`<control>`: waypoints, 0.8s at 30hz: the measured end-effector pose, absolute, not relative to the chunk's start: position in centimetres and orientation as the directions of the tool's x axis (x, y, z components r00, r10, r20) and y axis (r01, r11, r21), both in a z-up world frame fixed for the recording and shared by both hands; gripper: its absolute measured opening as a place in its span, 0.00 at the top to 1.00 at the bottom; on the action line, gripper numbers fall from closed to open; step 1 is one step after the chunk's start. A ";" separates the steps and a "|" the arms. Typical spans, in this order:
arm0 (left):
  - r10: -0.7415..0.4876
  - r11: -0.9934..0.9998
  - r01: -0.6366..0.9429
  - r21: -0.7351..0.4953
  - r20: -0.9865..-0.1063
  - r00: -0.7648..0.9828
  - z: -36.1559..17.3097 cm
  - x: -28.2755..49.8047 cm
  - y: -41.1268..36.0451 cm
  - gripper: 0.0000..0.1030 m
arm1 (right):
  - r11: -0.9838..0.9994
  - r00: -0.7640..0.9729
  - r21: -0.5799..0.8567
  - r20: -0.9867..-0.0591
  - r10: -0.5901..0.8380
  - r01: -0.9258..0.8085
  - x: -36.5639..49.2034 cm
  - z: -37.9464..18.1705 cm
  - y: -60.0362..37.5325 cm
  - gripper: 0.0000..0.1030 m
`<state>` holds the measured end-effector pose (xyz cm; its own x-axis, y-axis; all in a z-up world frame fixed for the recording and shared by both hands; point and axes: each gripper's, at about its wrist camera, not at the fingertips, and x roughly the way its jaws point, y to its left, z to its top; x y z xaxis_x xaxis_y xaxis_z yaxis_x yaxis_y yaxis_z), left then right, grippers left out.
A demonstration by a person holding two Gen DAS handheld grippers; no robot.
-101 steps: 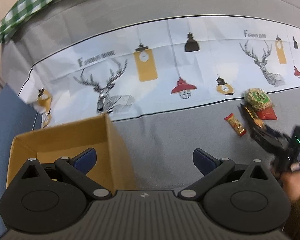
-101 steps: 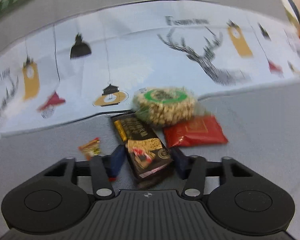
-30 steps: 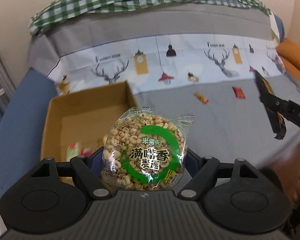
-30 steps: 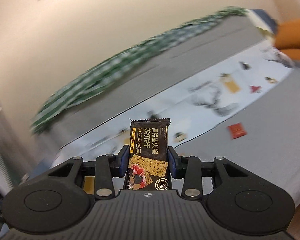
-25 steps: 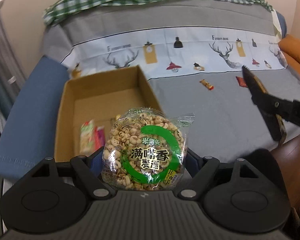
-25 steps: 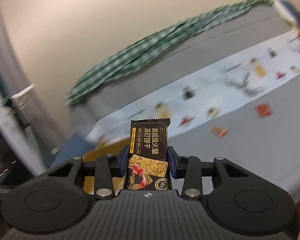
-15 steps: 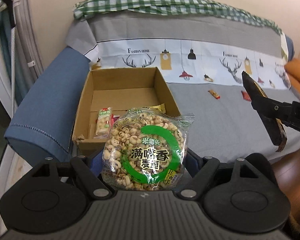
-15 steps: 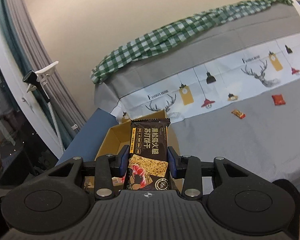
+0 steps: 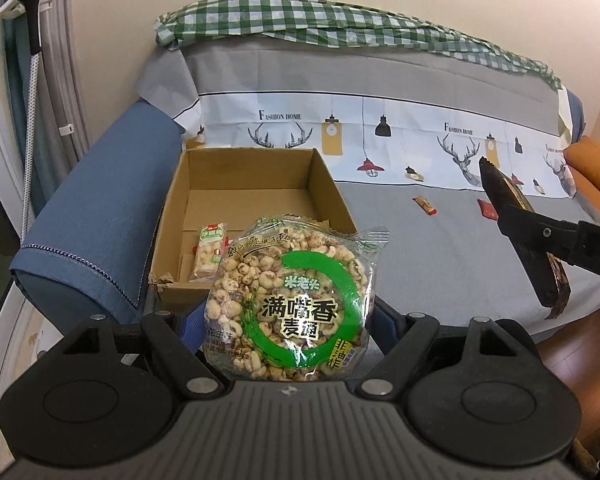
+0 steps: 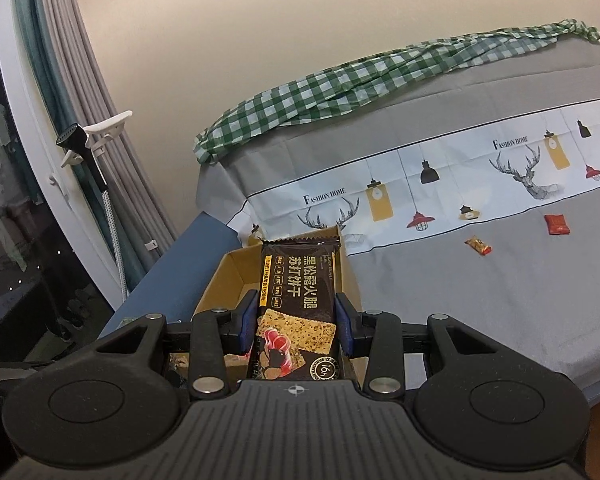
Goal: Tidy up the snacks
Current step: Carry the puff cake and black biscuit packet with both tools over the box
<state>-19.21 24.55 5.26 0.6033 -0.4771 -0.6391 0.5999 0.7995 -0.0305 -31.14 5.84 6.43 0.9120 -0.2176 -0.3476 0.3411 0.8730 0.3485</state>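
My left gripper (image 9: pixel 288 320) is shut on a round clear bag of puffed grain snack (image 9: pixel 292 304) with a green ring label, held in front of an open cardboard box (image 9: pixel 204 196) on the sofa. A small white snack pack (image 9: pixel 209 252) lies inside the box. My right gripper (image 10: pixel 296 320) is shut on a black cracker packet (image 10: pixel 298 300), held upright before the same box (image 10: pixel 236 276). The right gripper and its packet (image 9: pixel 516 240) also show at the right of the left wrist view. A small orange-red candy (image 9: pixel 425 205) and a red packet (image 9: pixel 488 209) lie on the grey seat.
The sofa has a blue armrest (image 9: pixel 100 220) left of the box and a grey cover with a deer print band (image 9: pixel 380 144). A green checked cloth (image 9: pixel 340 32) lies along the backrest. An orange cushion (image 9: pixel 596 176) sits at far right. Curtains and a steamer pole (image 10: pixel 100 184) stand at left.
Both grippers have pulled back and swung left with their snacks still held. The box now sits centred ahead of both, and more of the room shows.
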 end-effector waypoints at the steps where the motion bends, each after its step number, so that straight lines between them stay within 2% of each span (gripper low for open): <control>1: -0.476 0.802 0.597 -0.032 -0.640 0.604 5.2 -19.2 24.6 0.19 | 0.874 0.912 0.346 -0.349 -0.217 0.341 -31.1 6.4 5.8 0.60; 13: -0.447 0.824 0.565 -0.045 -0.665 0.598 4.4 -17.4 24.5 0.19 | 0.880 0.900 0.334 -0.389 -0.197 0.337 -29.4 5.6 5.2 0.60; 24: -0.404 0.851 0.522 -0.049 -0.697 0.593 4.2 -11.3 23.3 0.19 | 0.904 0.872 0.267 -0.452 -0.189 0.335 -24.9 4.6 4.8 0.60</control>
